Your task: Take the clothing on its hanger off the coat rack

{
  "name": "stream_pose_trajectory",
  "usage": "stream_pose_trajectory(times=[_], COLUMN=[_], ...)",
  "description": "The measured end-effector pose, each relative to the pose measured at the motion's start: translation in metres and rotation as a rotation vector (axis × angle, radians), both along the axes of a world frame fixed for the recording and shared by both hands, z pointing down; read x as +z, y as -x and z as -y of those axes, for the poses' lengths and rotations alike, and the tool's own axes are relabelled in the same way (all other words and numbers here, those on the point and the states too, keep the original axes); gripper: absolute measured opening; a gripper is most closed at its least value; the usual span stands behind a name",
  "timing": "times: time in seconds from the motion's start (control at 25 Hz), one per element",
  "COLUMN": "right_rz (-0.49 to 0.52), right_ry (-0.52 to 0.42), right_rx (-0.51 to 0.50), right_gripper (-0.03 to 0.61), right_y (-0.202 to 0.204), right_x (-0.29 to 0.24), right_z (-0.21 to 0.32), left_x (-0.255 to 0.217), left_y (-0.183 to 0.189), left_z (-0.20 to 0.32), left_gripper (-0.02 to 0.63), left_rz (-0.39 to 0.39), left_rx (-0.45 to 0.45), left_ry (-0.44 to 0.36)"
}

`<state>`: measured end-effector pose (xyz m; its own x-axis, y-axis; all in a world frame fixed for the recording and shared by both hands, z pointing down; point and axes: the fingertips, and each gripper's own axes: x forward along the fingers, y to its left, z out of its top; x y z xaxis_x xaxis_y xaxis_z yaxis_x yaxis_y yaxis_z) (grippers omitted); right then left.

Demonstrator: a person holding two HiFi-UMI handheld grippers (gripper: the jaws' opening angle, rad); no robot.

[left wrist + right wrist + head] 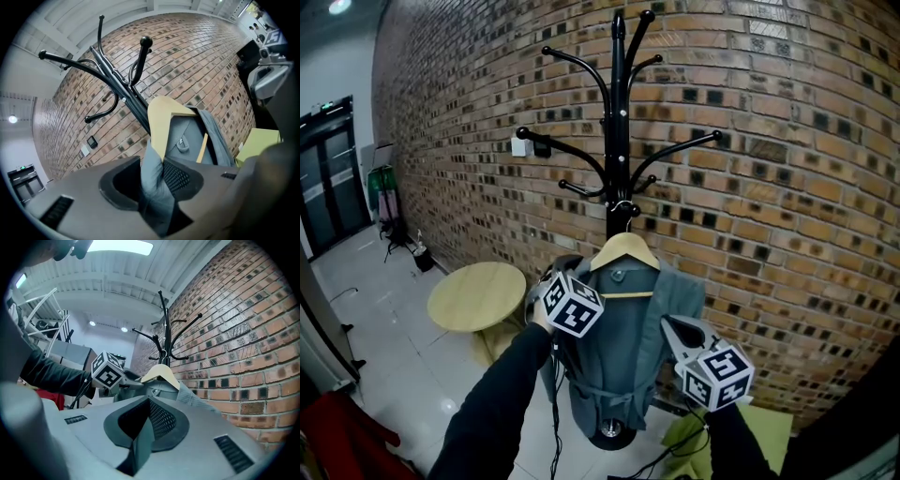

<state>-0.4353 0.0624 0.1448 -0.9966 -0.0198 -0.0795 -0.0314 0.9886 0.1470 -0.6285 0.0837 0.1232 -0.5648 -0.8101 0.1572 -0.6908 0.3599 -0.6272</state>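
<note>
While the grey coat (614, 347) hangs by its wooden hanger (624, 249) on the coat rack (619, 141), left gripper (157, 180) jaws clamped on shoulder fabric, hanger just beyond jaws, right gripper (145, 423) jaws closed, empty.

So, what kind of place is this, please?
Probably an entrance hall or corridor of an office or public building: a bare brick wall, a standing coat rack beside a round table, and glass doors at the far end.
</note>
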Motion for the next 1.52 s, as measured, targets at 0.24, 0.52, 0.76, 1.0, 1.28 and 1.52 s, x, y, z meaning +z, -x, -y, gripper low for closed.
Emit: stream_pose_trajectory(times=[0.24,0.52,0.76,1.0,1.28,1.52], right_rz=[0.001,0.012,0.026,0.016,0.001,-0.006], right_ry=[0.004,0.009,0.003,0.017,0.030,0.056], right_rx=[0.014,0.031,0.051,0.089,0.177,0.302], right_gripper=[-0.025,-0.025,-0.025,-0.025,-0.025,-0.025], right_y=[-0.005,-0.014,-0.029,-0.053,-0.097,-0.153], right_x=[0.001,0.000,-0.007,-0.001,0.009,0.018], right_z=[0.006,0.010,0.017,0.019,0.034,0.051], left_x=[-0.017,-0.048,-0.047,-0.030,-0.031,-0.041], left_y=[-0.004,-0.019,-0.043,-0.076,-0.111,-0.158], left_z=[0.005,0.007,0.018,0.024,0.047,0.079], left_gripper=[0.161,0.161,0.161,0.161,0.161,0.161], left_rz=[0.044,0.070,0.059,0.022,0.021,0.041], left_rx=[-0.001,0.009,0.048,0.099,0.161,0.248], left_ry=[-0.010,-0.042,-0.055,-0.054,-0.059,-0.059])
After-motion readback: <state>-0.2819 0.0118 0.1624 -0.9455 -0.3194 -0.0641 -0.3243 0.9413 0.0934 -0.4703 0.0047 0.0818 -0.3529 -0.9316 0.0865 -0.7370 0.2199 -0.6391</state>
